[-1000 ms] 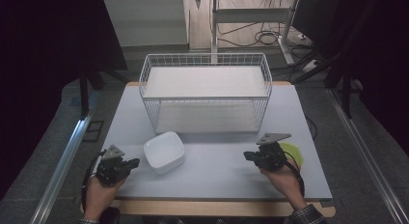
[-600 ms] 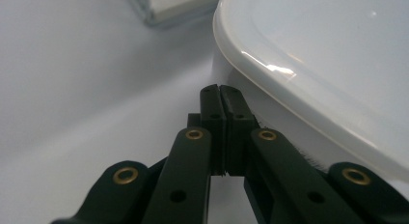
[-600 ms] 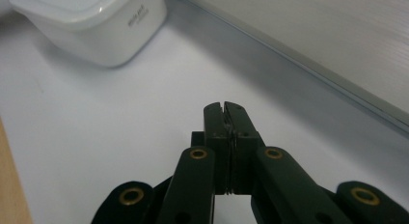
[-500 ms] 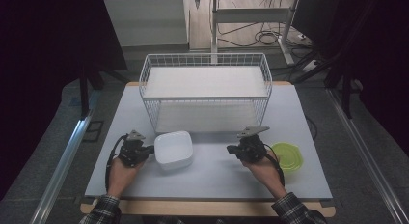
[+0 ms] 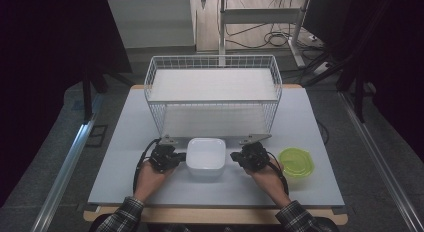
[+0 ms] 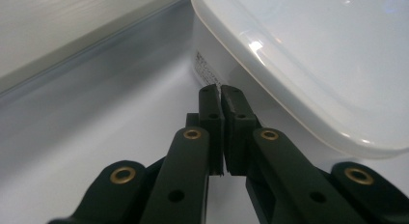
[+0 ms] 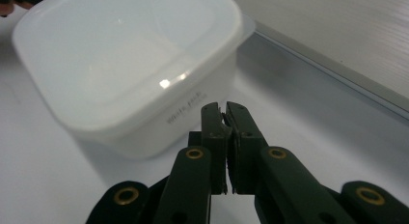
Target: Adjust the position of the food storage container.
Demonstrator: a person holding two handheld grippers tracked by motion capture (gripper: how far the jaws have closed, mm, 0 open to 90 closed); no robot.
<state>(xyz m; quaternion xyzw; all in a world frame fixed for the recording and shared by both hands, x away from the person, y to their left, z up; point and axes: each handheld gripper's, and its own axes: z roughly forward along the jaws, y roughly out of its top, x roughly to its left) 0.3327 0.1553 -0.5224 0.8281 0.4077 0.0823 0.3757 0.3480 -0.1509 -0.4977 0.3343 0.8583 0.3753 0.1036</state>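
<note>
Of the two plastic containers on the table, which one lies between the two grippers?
The white square container, directly between both grippers; the yellow-green one sits off to the right.

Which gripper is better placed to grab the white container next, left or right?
Left, marginally. The left gripper, jaws shut, has its tips right at the white container wall under the rim. The right gripper, also shut, points at the opposite wall from slightly farther back. Either must open first.

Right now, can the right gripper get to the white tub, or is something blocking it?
Probably yes. The right gripper sits just beside the white tub, jaws shut and pointing at its side wall, with bare table between them. The green bowl lies on its other side, out of the way.
</note>
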